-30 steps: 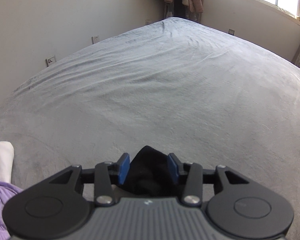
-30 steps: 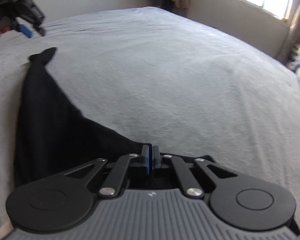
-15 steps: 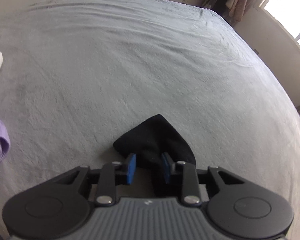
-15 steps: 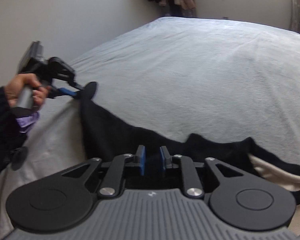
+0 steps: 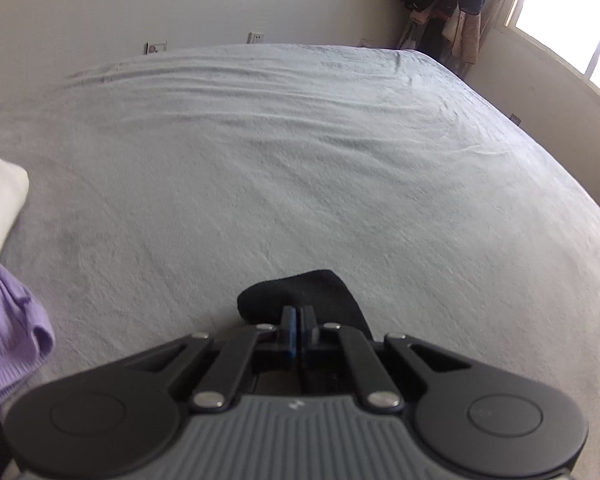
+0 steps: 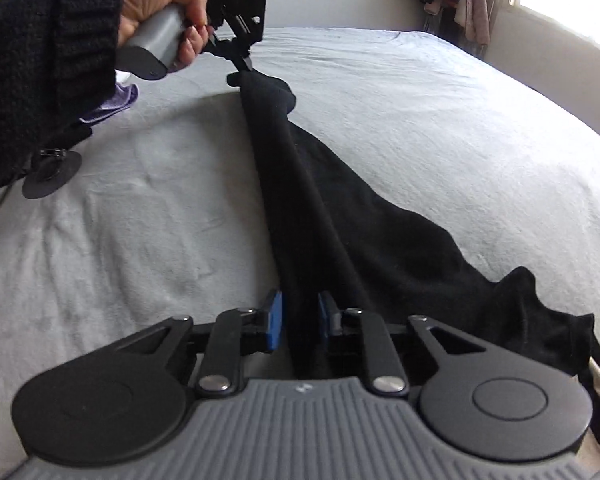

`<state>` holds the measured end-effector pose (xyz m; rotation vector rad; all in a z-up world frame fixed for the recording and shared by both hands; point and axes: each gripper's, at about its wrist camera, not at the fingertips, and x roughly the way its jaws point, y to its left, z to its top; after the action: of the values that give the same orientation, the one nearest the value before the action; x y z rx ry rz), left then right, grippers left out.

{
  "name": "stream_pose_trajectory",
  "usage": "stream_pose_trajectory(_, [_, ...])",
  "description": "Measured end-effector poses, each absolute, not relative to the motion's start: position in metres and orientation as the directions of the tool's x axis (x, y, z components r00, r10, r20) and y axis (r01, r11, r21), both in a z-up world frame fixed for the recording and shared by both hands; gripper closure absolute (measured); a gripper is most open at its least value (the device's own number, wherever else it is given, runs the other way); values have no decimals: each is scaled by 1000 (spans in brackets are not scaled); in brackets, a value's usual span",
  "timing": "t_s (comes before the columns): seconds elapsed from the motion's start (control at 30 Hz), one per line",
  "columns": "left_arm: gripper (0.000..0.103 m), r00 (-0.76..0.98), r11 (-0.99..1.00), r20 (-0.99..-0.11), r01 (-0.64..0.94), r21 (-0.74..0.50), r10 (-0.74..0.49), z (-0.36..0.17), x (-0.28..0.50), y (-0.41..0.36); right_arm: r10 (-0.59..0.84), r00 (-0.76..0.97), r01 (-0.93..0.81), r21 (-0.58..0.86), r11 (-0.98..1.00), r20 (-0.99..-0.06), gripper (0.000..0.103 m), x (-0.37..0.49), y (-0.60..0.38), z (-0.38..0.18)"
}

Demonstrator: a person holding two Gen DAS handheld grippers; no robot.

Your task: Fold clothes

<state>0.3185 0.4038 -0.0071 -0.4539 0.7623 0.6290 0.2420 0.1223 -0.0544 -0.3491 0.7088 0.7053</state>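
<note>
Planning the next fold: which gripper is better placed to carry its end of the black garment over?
Left, probably. The left gripper is shut on the black garment at its tip; the right gripper is closing, its pads not yet pressing the cloth between them.

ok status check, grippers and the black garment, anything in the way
Left gripper shut on black garment corner. Right gripper closing, fabric between jaws. Garment stretched over grey bed. Purple garment off left, not blocking.
</note>
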Motion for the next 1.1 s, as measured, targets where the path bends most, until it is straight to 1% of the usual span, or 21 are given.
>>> stream_pose_trajectory(0.03, [101,545,726,-751,-676,-130,373,-5,318,404,466,547,-689,-58,722,-696,92,244,123,-54])
stream_pose_trajectory(0.07, [101,531,721,-752,-685,-108,392,-3,317,405,467,544,-687,-50,725,-697,97,245,123,-53])
stream_pose_trajectory(0.1, [101,516,715,-752,-694,-86,410,-1,316,406,481,529,-688,-21,725,-699,97,248,122,-51])
stream_pose_trajectory(0.2, [101,439,684,-741,-728,39,509,3,314,407,627,387,-688,240,685,-676,97,258,103,-43])
stream_pose_trajectory(0.3, [103,298,622,-743,-758,197,599,-8,317,414,677,312,-671,350,654,-667,96,265,94,-42])
stream_pose_trajectory(0.33, [102,268,605,-747,-766,217,608,-12,317,419,672,300,-672,350,653,-677,96,267,94,-44])
stream_pose_trajectory(0.4, [99,267,611,-769,-768,195,581,-19,312,425,658,291,-671,342,658,-694,88,267,98,-46])
stream_pose_trajectory(0.5, [97,295,624,-776,-766,157,557,-23,306,424,659,301,-675,334,658,-689,85,262,98,-42])
stream_pose_trajectory(0.53, [97,307,628,-775,-764,144,552,-22,305,423,665,308,-677,335,656,-681,77,261,96,-39])
stream_pose_trajectory(0.57, [97,316,631,-773,-764,136,550,-21,305,422,671,314,-678,337,654,-671,65,260,93,-37])
stream_pose_trajectory(0.6, [96,329,637,-768,-760,129,549,-19,305,419,676,330,-679,331,655,-659,62,260,88,-33])
stream_pose_trajectory(0.67, [93,363,660,-759,-742,115,541,-14,306,411,661,373,-675,298,675,-651,61,264,79,-27])
stream_pose_trajectory(0.73, [81,396,689,-752,-716,107,528,-10,308,400,624,426,-647,262,716,-655,61,275,65,-24])
stream_pose_trajectory(0.77, [76,413,706,-748,-700,104,519,-8,309,395,601,452,-627,243,740,-660,61,279,56,-23])
stream_pose_trajectory(0.97, [76,505,803,-741,-591,77,443,-12,309,362,423,603,-484,112,868,-676,61,297,-5,-25])
stream_pose_trajectory(1.1, [75,491,810,-749,-577,103,445,-28,312,358,328,646,-395,65,916,-690,61,302,-44,-27])
